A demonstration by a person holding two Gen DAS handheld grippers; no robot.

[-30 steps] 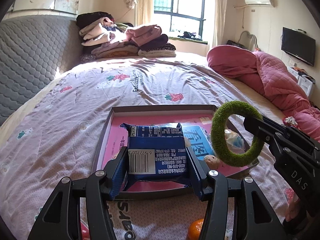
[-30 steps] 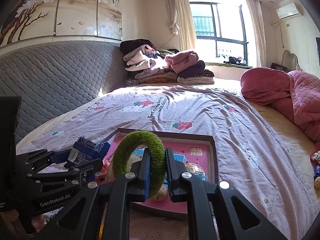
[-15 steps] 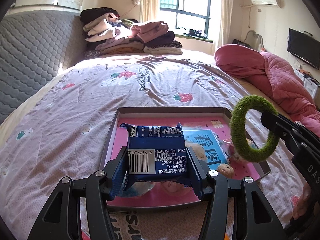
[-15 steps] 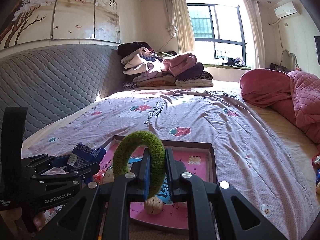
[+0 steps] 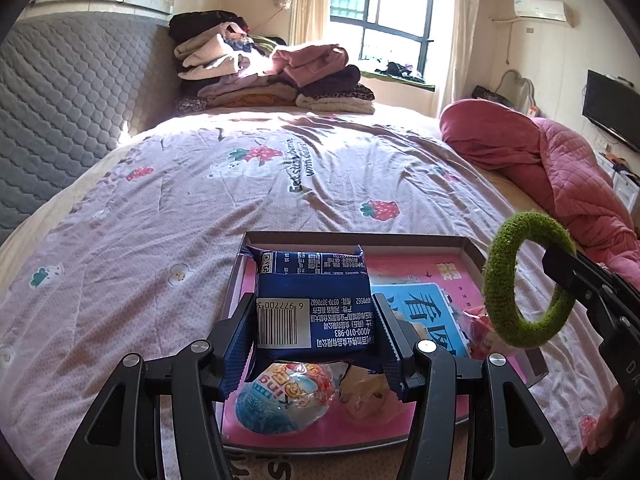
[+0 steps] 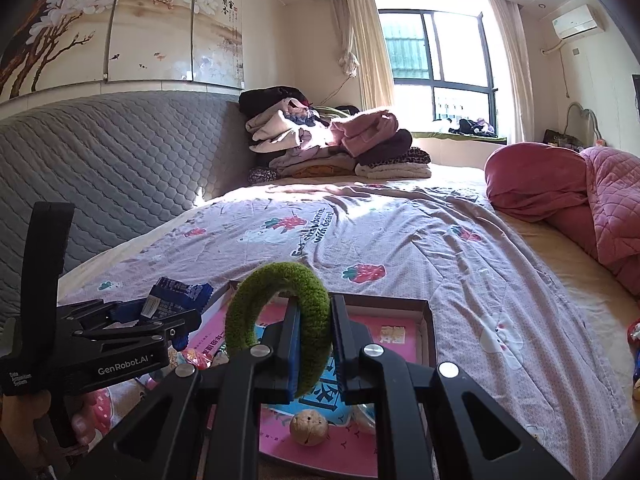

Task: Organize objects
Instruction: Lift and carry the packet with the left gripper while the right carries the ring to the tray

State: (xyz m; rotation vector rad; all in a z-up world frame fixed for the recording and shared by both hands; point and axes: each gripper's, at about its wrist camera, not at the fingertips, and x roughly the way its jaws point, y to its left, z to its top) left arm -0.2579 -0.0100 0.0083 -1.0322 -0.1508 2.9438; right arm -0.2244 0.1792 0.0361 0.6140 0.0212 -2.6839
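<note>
1. Left wrist view: the left gripper [image 5: 316,320] clamps a blue snack packet [image 5: 314,300] by its sides, held above the shallow box [image 5: 472,246] so it can drop in flat.
2. Below its fingers a wrapped toy egg [image 5: 284,398] already lies inside.
3. The right gripper [image 6: 314,340] pinches a green fuzzy ring [image 6: 280,320] upright over the box, seemingly waiting its turn.
</note>
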